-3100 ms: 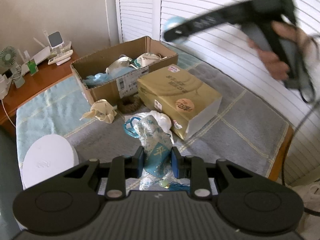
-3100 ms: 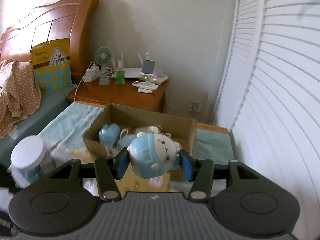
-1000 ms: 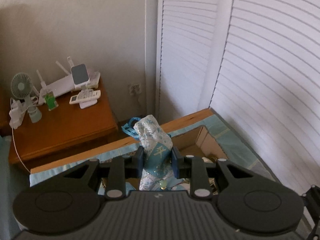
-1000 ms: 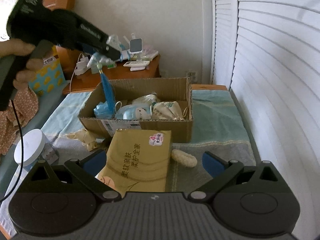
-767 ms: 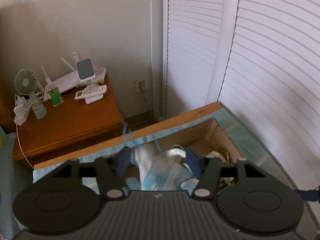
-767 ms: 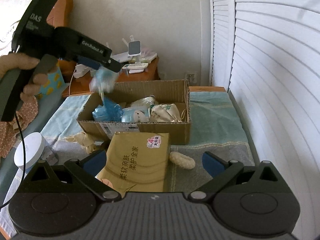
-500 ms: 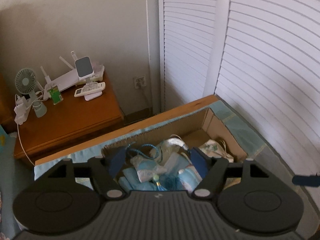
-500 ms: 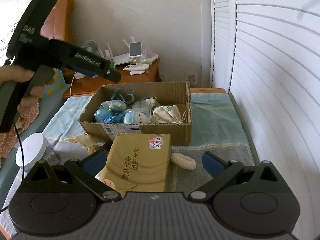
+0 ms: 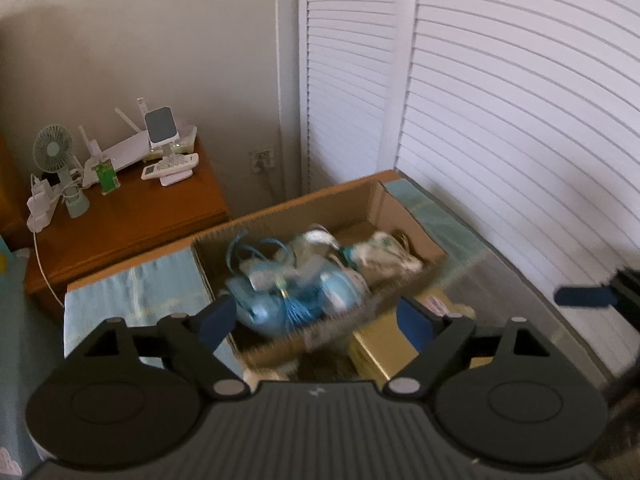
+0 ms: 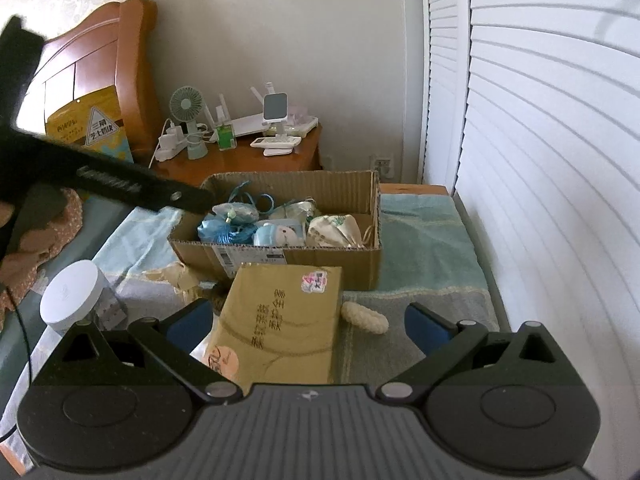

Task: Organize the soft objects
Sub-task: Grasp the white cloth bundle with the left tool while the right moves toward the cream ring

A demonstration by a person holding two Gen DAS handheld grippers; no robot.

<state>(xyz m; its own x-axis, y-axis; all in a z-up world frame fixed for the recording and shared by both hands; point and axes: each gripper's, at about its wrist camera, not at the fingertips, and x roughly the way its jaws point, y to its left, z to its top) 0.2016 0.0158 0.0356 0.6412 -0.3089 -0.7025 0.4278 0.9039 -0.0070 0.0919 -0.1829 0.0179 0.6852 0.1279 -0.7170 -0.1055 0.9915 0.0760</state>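
The open cardboard box on the bed holds several soft items: a blue tasselled sachet, a blue plush and a cream pouch. In the blurred left wrist view the sachet lies in the box, beyond my left gripper. Its jaws are opening wide and nothing is between the pads. My right gripper hangs open and empty over the gold tissue pack. A cream fuzzy roll lies on the grey towel just right of the pack.
A white-lidded jar stands at the near left and a crumpled beige cloth lies by the box's front corner. Behind the box is a wooden nightstand with a fan and gadgets. Louvred doors line the right side.
My left gripper opened and let go of the blue sachet, which dropped into the box. The gripper then drew back from over the box. The right gripper stayed open and still.
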